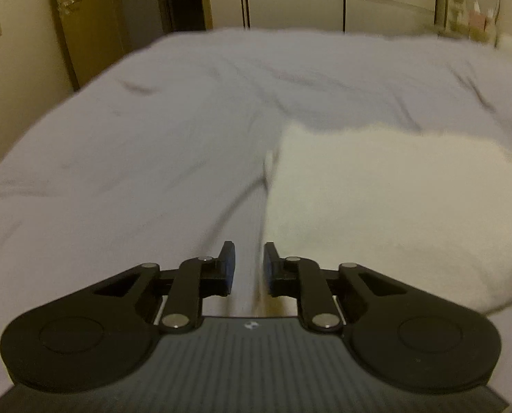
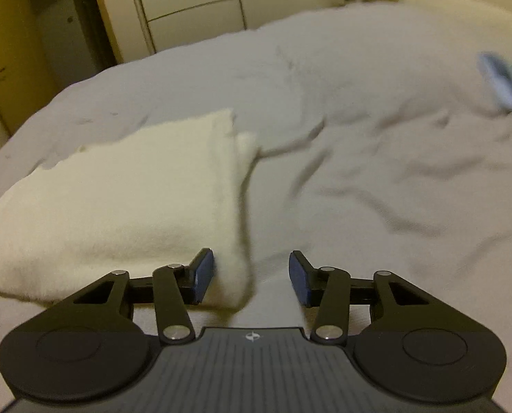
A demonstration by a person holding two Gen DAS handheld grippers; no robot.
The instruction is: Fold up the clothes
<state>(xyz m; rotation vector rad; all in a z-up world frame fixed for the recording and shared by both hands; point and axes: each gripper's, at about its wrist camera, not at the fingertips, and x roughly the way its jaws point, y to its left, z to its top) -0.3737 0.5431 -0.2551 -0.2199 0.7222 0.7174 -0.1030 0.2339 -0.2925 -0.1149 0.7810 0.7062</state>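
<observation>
at lower left of the right view, the folded cloth point(image 2: 118, 199) is met by the right gripper point(image 2: 252, 275), spread wide, empty; the left gripper point(image 1: 249, 268), narrowly parted, holds nothing.

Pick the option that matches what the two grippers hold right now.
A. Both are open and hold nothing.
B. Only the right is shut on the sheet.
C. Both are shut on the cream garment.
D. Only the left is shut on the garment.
A: the left gripper and right gripper both show a gap between their fingers, with the folded cream garment lying free on the bed.
</observation>
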